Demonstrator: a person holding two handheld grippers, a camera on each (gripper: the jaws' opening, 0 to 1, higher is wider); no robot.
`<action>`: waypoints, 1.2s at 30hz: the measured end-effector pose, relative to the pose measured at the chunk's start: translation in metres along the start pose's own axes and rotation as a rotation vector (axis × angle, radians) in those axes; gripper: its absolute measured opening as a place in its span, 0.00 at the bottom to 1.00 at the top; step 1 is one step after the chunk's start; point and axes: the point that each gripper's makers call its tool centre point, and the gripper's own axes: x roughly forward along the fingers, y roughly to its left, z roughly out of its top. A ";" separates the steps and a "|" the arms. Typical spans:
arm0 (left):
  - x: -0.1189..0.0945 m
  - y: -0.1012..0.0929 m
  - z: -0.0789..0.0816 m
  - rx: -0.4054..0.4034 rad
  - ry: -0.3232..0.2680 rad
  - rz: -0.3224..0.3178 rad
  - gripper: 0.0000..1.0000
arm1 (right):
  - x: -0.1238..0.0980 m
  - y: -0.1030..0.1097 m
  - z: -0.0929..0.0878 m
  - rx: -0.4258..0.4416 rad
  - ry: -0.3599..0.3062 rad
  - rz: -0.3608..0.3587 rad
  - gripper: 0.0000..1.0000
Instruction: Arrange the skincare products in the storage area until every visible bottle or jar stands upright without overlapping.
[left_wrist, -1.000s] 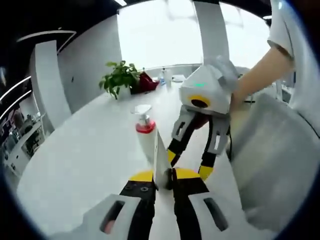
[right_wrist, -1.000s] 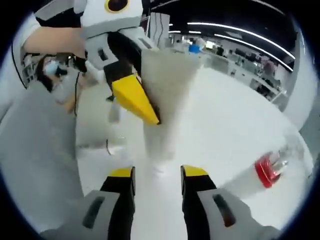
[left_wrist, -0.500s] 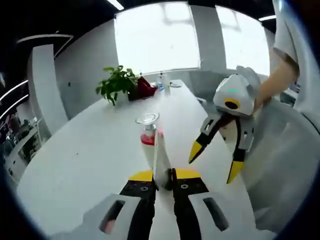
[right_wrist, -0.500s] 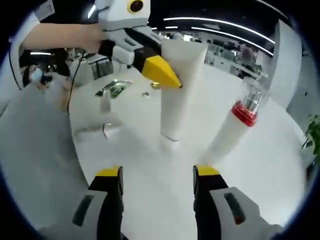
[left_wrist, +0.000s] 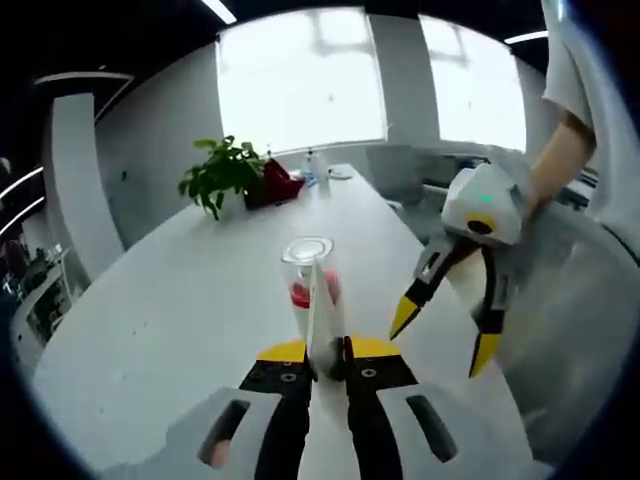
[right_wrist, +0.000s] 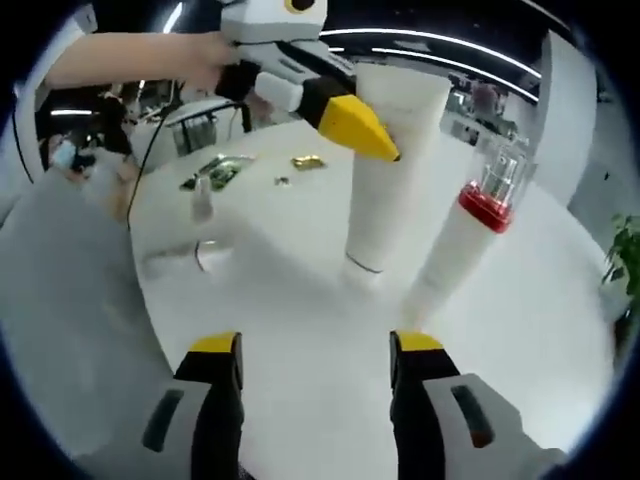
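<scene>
A white tube (right_wrist: 385, 190) stands cap-down on the white table (right_wrist: 300, 300). My left gripper (right_wrist: 375, 140) comes in from the upper left, shut on the tube's flat crimped top. In the left gripper view that crimped edge (left_wrist: 322, 320) sits between my left gripper's (left_wrist: 327, 352) closed yellow tips. Just behind the tube stands a white pump bottle (left_wrist: 308, 275) with a red collar and a clear cap; the same pump bottle (right_wrist: 455, 255) is to the right of the tube. My right gripper (right_wrist: 317, 350) is open and holds nothing, short of both products. That right gripper (left_wrist: 445, 335) hangs to the right of the tube.
A potted plant (left_wrist: 215, 170), a red item (left_wrist: 275, 185) and small bottles (left_wrist: 312, 170) stand at the table's far end. Small loose items (right_wrist: 215, 175) and a gold piece (right_wrist: 305, 160) lie beyond the tube. Grey fabric (right_wrist: 60, 300) borders the table. A person's arm (left_wrist: 560, 160) holds the right gripper.
My right gripper has drawn back from the tube and its jaws stand wider apart. My left gripper keeps its hold on the tube's top. The pump bottle stays put.
</scene>
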 end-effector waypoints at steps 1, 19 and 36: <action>0.000 0.001 0.001 0.000 -0.001 -0.001 0.09 | 0.001 0.000 -0.002 0.001 0.006 0.004 0.58; 0.006 0.008 0.002 0.057 -0.003 -0.041 0.09 | 0.005 0.003 -0.009 0.033 0.026 0.027 0.57; 0.009 0.010 0.005 0.038 -0.022 -0.055 0.09 | 0.004 0.002 -0.012 0.050 0.036 0.024 0.57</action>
